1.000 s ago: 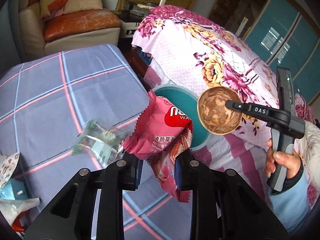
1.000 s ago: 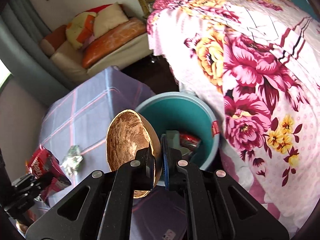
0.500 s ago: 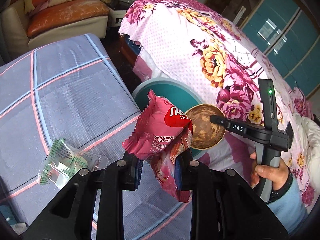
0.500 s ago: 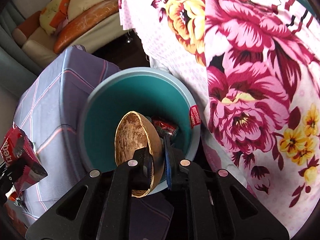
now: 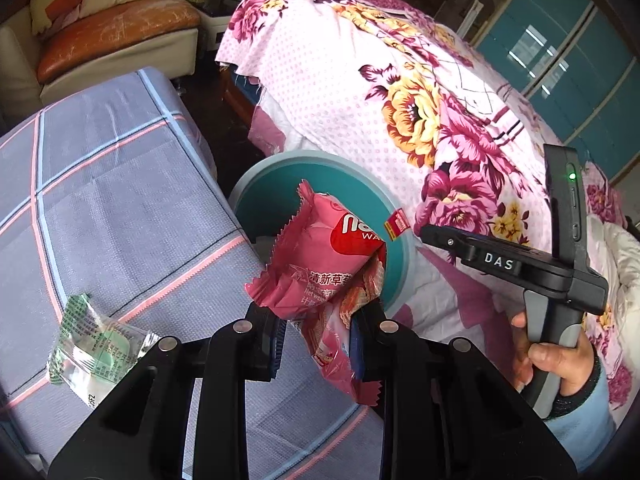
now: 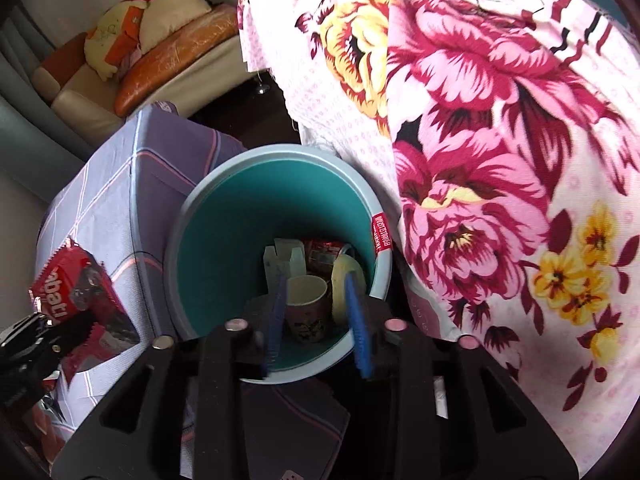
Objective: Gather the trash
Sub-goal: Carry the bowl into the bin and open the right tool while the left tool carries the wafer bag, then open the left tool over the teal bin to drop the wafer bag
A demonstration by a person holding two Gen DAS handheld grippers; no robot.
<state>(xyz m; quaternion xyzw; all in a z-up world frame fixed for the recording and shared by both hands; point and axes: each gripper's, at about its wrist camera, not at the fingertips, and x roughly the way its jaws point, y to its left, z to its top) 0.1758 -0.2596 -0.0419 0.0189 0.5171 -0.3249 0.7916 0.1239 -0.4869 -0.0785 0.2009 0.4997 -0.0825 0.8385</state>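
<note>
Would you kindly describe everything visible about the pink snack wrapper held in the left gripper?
The pink snack wrapper is a crinkled, glossy foil-like packet with zigzag-cut ends, a red patch with white lettering and printed Chinese text. It looks opened and mostly empty. It is pinched at its lower part in the left gripper, its upper end sticking up in front of the teal bin, touching nothing else.

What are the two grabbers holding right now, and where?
Left gripper pinches the pink snack wrapper near its lower end. Right gripper is opening, holding nothing.
</note>
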